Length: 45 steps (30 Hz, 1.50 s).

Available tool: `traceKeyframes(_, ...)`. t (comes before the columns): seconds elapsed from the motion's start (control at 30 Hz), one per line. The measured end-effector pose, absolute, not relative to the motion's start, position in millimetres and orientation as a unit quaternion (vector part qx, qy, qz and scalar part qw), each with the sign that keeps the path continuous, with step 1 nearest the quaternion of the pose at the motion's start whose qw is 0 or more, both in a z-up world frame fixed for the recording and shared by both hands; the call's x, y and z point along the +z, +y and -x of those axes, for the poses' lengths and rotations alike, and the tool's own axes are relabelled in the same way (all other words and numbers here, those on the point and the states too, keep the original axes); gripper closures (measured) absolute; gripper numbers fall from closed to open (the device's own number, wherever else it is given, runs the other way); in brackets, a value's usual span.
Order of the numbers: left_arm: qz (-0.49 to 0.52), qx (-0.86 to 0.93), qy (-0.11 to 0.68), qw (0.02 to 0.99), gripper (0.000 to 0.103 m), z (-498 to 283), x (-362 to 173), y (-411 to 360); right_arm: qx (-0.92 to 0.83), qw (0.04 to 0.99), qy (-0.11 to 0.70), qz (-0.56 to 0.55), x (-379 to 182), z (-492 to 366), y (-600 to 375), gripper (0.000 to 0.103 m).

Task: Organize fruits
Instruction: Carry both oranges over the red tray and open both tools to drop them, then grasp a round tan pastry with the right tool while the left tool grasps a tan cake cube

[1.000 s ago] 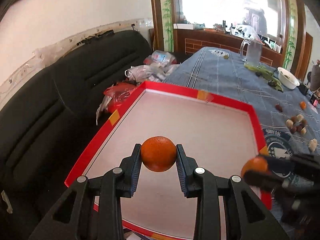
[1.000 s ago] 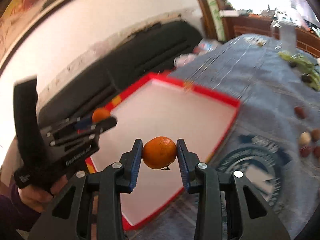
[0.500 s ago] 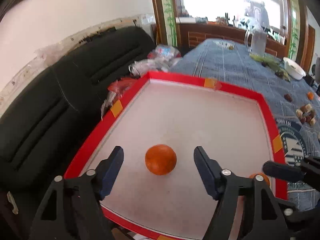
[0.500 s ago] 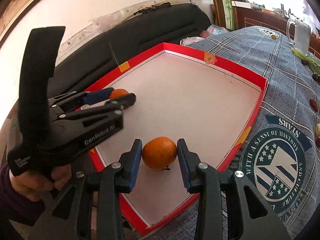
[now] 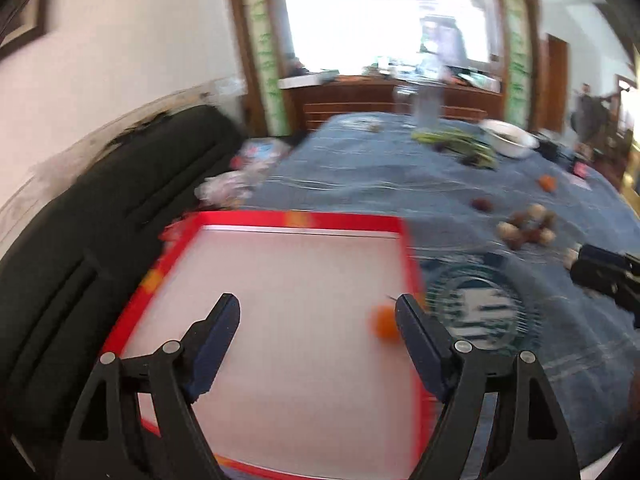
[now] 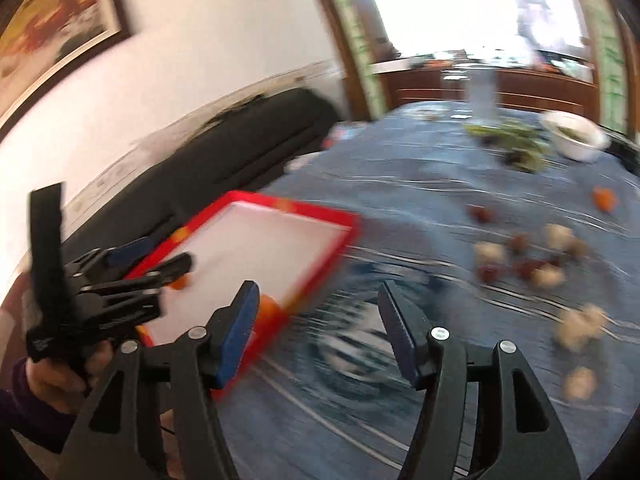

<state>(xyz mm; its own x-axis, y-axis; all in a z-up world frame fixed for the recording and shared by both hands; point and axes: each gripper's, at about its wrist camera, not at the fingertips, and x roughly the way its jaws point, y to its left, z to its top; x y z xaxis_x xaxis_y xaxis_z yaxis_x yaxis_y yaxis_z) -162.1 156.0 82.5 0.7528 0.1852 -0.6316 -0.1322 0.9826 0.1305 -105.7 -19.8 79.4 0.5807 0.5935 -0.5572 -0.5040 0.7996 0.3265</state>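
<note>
Left tool (image 5: 318, 316), hard black plastic with ribbed blue pads, gapes empty over the smooth white, red-rimmed tray (image 5: 280, 220). Both tools have just been opening. Right tool (image 6: 318, 304) empty too. Each round orange (image 5: 385, 322), earlier clamped, now lies in the tray beside a fingertip.

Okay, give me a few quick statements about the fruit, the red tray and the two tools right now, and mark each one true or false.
1. The left tool grips an orange. False: its jaws are open with nothing between them.
2. An orange lies in the red tray. True.
3. The right tool is open with nothing in it. True.
4. The loose fruits on the blue tablecloth are already in the tray. False: they lie on the cloth outside it.
5. A white bowl sits at the far end of the table. True.
</note>
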Motion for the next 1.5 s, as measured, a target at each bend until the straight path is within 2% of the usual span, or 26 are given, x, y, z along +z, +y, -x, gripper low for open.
traceKeyframes(0.27, -0.076, -0.012, 0.364, 0.928, 0.023, 151, 72, 82, 0.193, 0.903, 0.373, -0.088, 52, 110, -133, 0.04)
traceKeyframes(0.43, -0.09, -0.04, 0.37, 0.924, 0.023, 147, 72, 57, 0.176, 0.894, 0.404, -0.079, 42, 94, -147, 0.041)
traceKeyframes(0.6, -0.096, -0.049, 0.365, 0.925, 0.023, 143, 78, 42, 0.176, 0.884, 0.43, -0.05, 31, 79, -137, 0.056)
traceKeyframes(0.73, -0.104, -0.06, 0.365, 0.923, 0.023, 132, 79, 29, 0.158, 0.875, 0.456, -0.04, 19, 69, -136, 0.06)
traceKeyframes(0.87, -0.099, -0.079, 0.37, 0.92, 0.023, 117, 78, 14, 0.153, 0.874, 0.46, -0.019, 17, 67, -134, 0.075)
traceKeyframes(0.97, -0.089, -0.101, 0.382, 0.914, 0.023, 102, 75, -1, 0.154, 0.878, 0.452, -0.048, 19, 65, -146, 0.075)
traceKeyframes(1.13, -0.092, -0.127, 0.402, 0.902, 0.023, 72, 61, -35, 0.158, 0.88, 0.413, -0.174, 23, 59, -190, 0.075)
traceKeyframes(1.33, -0.094, -0.153, 0.438, 0.881, 0.023, 51, 39, -67, 0.116, 0.897, 0.372, -0.206, 36, 66, -208, 0.075)
traceKeyframes(1.5, -0.1, -0.159, 0.446, 0.875, 0.024, 45, 31, -76, 0.099, 0.897, 0.374, -0.214, 37, 64, -215, 0.075)
